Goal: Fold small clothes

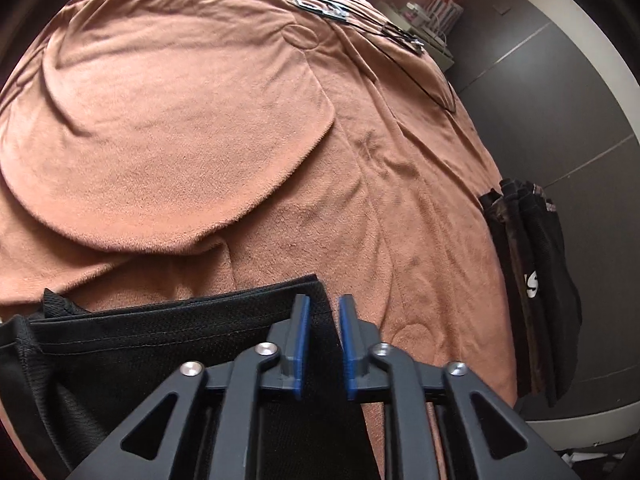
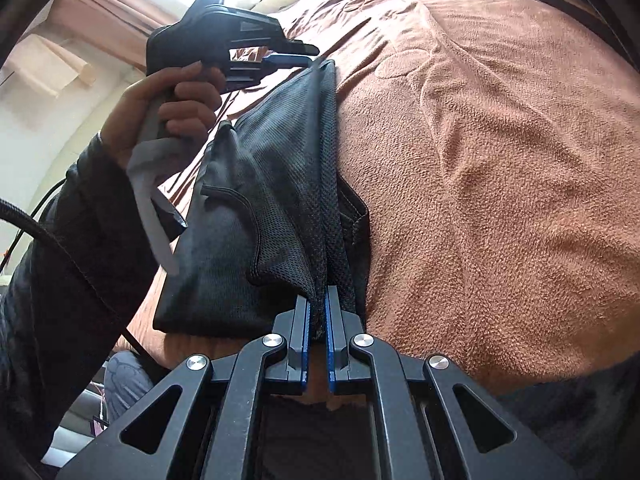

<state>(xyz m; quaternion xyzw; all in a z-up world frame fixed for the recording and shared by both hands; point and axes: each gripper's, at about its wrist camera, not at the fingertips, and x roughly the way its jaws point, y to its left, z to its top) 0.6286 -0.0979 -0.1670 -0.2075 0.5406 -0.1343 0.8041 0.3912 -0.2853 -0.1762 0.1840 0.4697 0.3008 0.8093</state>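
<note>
Right tool point(image 2: 318, 316) — blue pads clenched on a bunched edge of the black mesh garment point(image 2: 280, 184). Left tool point(image 1: 323, 312) — pads parted, not pressing the cloth's far corner lying between them; a hand point(image 2: 160, 104) grips its handle. The garment lies folded on a brown blanket point(image 1: 192, 120) covering the bed.

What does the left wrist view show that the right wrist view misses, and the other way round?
Only the left wrist view: dark folded clothes at the bed's edge, grey floor, and the left claw open over the black garment's corner. Only the right wrist view: the person's hand holding the left claw, and the right claw shut on the garment's mesh edge. Both share the black garment and the brown blanket.
</note>
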